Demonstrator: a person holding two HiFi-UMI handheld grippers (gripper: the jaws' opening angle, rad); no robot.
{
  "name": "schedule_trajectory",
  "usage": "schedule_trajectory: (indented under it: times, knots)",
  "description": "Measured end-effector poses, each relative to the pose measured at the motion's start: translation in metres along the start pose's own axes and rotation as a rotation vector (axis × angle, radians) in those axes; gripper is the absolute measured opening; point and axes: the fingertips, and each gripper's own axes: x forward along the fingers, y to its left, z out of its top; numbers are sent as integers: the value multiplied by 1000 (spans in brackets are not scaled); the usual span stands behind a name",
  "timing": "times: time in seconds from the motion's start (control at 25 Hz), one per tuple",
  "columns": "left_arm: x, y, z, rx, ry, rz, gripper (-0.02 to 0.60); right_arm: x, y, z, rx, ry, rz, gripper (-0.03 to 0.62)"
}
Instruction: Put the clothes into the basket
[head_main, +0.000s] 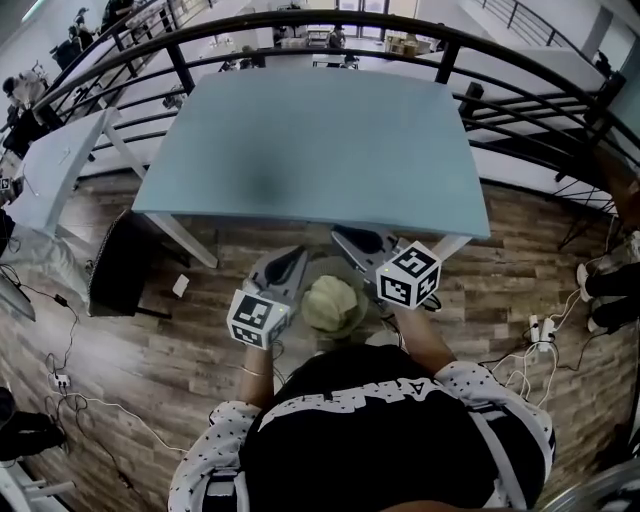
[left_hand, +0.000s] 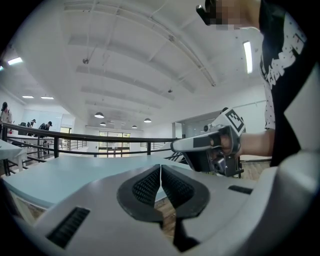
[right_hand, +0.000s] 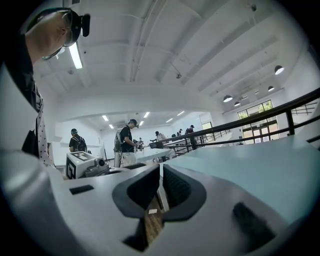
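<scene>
We logged left tongs (left_hand: 160, 175) and right tongs (right_hand: 161, 186) both closed, empty, near the counter (head_main: 320, 140). No clothes or basket showed; we judged cloth light, limp, best pinched at a fold.

Count: two tools, the left tool (head_main: 297, 254) and the right tool (head_main: 343, 237); one blue bench (head_main: 320, 140); one black railing (head_main: 183, 70).

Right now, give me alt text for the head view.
A person holds a left hand-held gripper and a right hand-held gripper, both shut, at the near edge of a bare pale blue rectangular table. A pale green crumpled bundle shows between them.
</scene>
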Motion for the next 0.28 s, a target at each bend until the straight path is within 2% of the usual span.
schedule_trajectory:
  times: [0.28]
  knots:
    - [-4, 7, -6, -17, -3, 20, 17, 0, 3, 1, -16, 7, 1, 38]
